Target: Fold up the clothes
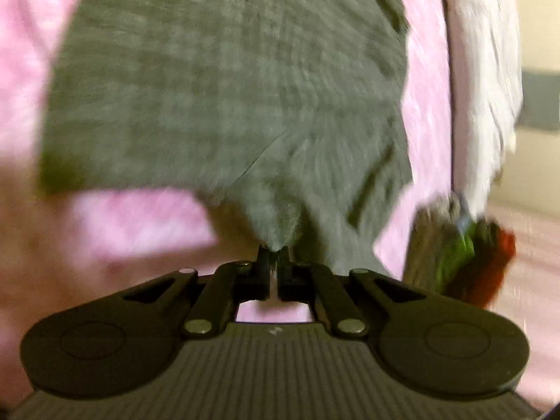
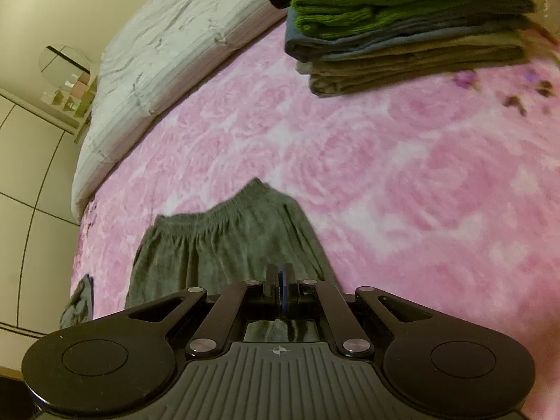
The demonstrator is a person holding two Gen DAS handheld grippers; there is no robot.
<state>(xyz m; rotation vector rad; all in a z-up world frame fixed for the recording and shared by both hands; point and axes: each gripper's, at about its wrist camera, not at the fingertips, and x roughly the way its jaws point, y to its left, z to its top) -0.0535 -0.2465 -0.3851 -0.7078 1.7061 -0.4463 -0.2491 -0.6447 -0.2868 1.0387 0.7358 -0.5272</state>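
A pink flowered blanket [image 2: 385, 161] is spread over the bed, edged by a white quilt [image 2: 168, 52] and cream cupboards [image 2: 31, 161]. Grey shorts [image 2: 224, 241] are pinched by the closed left gripper [image 1: 274, 250]; the right gripper [image 2: 280, 276] is shut, seemingly on their hem. Folded clothes [image 2: 402, 28] are stacked beyond.
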